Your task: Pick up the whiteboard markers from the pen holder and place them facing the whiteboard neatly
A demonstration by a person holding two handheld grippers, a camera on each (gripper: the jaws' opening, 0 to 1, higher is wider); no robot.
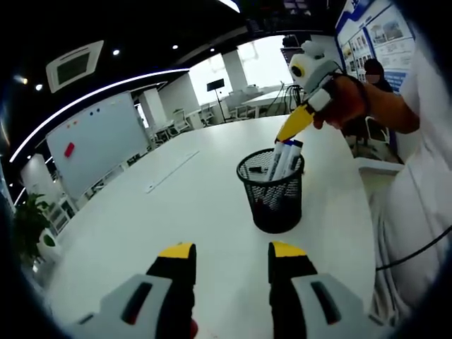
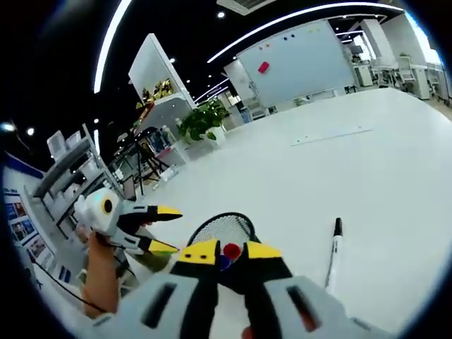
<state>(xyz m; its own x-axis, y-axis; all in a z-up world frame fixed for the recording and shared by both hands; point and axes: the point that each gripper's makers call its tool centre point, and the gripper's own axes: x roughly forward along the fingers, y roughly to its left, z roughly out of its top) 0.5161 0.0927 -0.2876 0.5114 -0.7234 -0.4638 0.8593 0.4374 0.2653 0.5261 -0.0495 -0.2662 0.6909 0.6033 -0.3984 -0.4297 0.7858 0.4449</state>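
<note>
My right tongs (image 2: pixel 224 252) close around a red-capped marker (image 2: pixel 231 250) above the black mesh pen holder (image 1: pixel 274 189), where more markers (image 1: pixel 284 160) stand. My left tongs (image 1: pixel 231 251) hover apart just short of the holder. One marker (image 2: pixel 332 254) lies on the white table (image 2: pixel 367 176) right of the tongs, the whiteboard (image 2: pixel 304 63) far beyond

Opposed views, shared pen holder (image 1: pixel 274 193) (close)
</note>
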